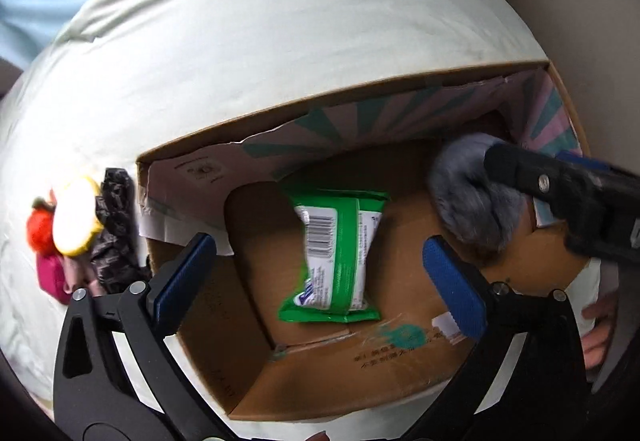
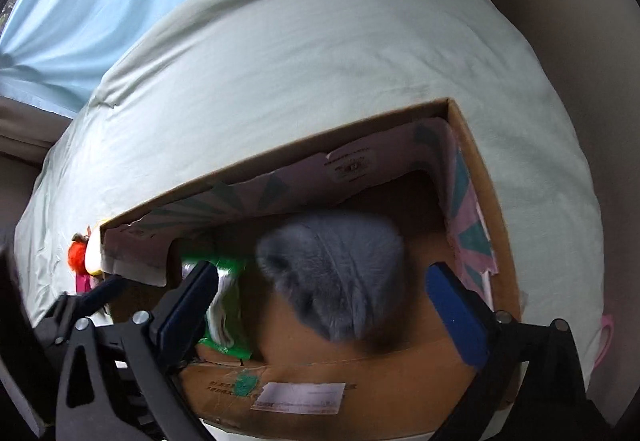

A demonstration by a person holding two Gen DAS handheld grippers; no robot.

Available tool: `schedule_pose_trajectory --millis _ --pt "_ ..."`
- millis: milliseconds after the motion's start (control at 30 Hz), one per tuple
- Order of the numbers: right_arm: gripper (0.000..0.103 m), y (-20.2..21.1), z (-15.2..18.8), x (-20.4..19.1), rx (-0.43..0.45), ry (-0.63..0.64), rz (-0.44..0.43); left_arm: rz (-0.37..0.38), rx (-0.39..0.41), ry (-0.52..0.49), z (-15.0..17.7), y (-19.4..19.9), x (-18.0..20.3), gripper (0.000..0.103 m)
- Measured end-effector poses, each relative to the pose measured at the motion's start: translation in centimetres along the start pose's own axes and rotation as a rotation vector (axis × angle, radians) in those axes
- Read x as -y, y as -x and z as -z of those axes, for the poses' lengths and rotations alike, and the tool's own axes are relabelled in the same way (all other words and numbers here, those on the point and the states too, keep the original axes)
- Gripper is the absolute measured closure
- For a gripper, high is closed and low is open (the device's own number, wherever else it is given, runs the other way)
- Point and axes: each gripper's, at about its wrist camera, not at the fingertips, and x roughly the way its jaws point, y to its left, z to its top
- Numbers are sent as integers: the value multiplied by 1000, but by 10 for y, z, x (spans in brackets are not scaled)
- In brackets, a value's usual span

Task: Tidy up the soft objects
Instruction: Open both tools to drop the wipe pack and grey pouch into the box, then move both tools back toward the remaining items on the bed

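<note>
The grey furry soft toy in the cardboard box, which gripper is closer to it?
Right. The right gripper hangs open directly over the grey furry soft toy; the left gripper hovers beside it, over the green wipes packet.

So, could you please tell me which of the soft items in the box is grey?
The grey furry plush, at the right end of the cardboard box; the other, a wipes pack, is green and white.

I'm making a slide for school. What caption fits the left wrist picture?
Open left gripper above a box holding a green pack and grey fluffy toy.
</note>
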Motion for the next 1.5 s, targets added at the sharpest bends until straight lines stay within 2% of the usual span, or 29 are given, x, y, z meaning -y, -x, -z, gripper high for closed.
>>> schedule_pose_trajectory --millis 300,467,700,833,1100,1233,1400,1500 --pt "0 11 5 0 34 31 -2 35 2 23 9 13 -4 0" --pt "0 27 7 0 51 41 2 41 34 27 8 38 -4 0" --pt "0 73 14 -5 94 44 37 42 102 21 15 89 -2 0" --pt "0 111 24 -12 153 43 36 49 159 35 24 130 -3 0" --pt "0 194 59 -45 255 129 86 46 290 83 63 223 -22 0" --pt "0 230 84 -68 310 176 61 29 360 119 94 266 -44 0" --pt "0 259 123 -107 375 255 83 -11 431 162 136 309 -82 0" --pt "0 268 144 -130 383 276 36 -36 459 180 158 328 -105 0"
